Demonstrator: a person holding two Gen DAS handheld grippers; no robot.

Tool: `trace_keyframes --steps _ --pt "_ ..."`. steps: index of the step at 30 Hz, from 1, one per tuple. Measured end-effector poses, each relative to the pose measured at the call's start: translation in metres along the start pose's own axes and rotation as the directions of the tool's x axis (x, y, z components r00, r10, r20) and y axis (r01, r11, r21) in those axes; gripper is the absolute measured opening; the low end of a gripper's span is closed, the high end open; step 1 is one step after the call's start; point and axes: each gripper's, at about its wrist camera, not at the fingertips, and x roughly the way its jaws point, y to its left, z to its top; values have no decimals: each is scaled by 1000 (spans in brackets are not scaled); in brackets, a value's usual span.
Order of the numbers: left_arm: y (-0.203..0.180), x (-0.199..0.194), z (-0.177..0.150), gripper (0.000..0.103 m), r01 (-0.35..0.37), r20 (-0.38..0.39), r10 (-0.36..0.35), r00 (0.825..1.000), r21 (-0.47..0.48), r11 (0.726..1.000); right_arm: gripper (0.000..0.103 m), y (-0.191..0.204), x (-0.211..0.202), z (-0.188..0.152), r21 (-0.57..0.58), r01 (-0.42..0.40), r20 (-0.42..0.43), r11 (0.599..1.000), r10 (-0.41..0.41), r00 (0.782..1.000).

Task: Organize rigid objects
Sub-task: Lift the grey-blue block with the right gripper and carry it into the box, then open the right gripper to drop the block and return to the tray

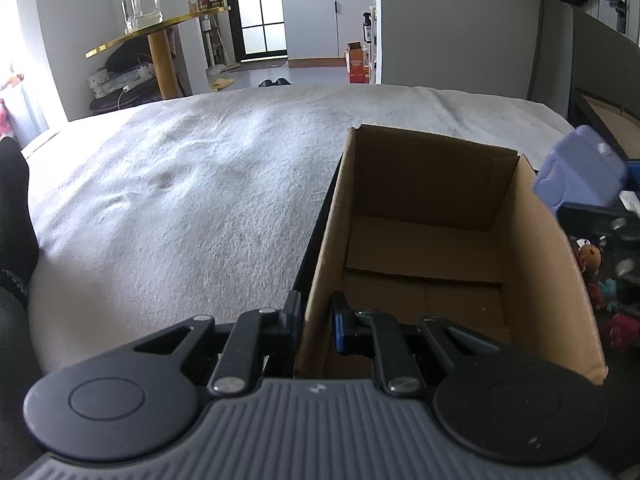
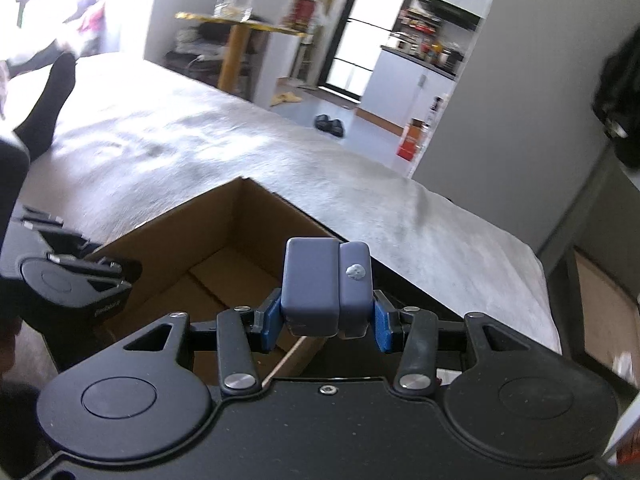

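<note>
An open, empty cardboard box [image 1: 420, 248] stands on a white bedspread [image 1: 180, 184]. My left gripper [image 1: 316, 320] is shut on the box's near-left wall, one finger outside and one inside. My right gripper [image 2: 326, 320] is shut on a blue-grey rectangular case [image 2: 324, 286] and holds it above the box's right rim [image 2: 224, 240]. The case also shows in the left wrist view [image 1: 580, 168], in the air beyond the box's right wall. The left gripper shows in the right wrist view [image 2: 80, 280] at the box's left edge.
The bed's far edge drops to a floor with slippers [image 2: 330, 125] and an orange box [image 1: 357, 62]. A gold side table [image 1: 160, 28] with a glass jar stands at the back left. Dark clutter with toys [image 1: 608, 280] lies right of the box. A black-socked foot [image 2: 48, 108] rests on the bed's left.
</note>
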Motion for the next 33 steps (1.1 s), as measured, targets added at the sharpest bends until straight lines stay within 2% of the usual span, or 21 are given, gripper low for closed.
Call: trace_keyframes --steps 4,11,15,18,25,28,33 --pt "-1 1 2 15 7 4 -7 1000 -4 1000 44 10 8 -1 -94 -16 -2 995 16 1000" --pt "1 2 3 15 14 4 -14 1000 -8 1000 44 23 16 -3 -174 -25 -11 984 24 1000" --pt "0 2 2 15 10 11 -11 1000 3 1000 45 31 22 -5 -241 -5 -24 970 -1 1000" --pt "1 3 2 15 18 6 -18 1000 -9 1000 46 35 22 -8 -277 67 -5 959 -71 997" --pt "3 3 1 13 39 3 -39 999 -7 999 57 23 0 -10 -205 141 1 969 -144 990" --pt "2 3 1 13 45 3 -45 999 -4 999 63 13 -9 -13 -134 154 -11 979 -157 988" --pt "2 2 2 13 40 0 -40 999 2 999 63 -3 -19 -25 -38 160 -52 986 -162 985"
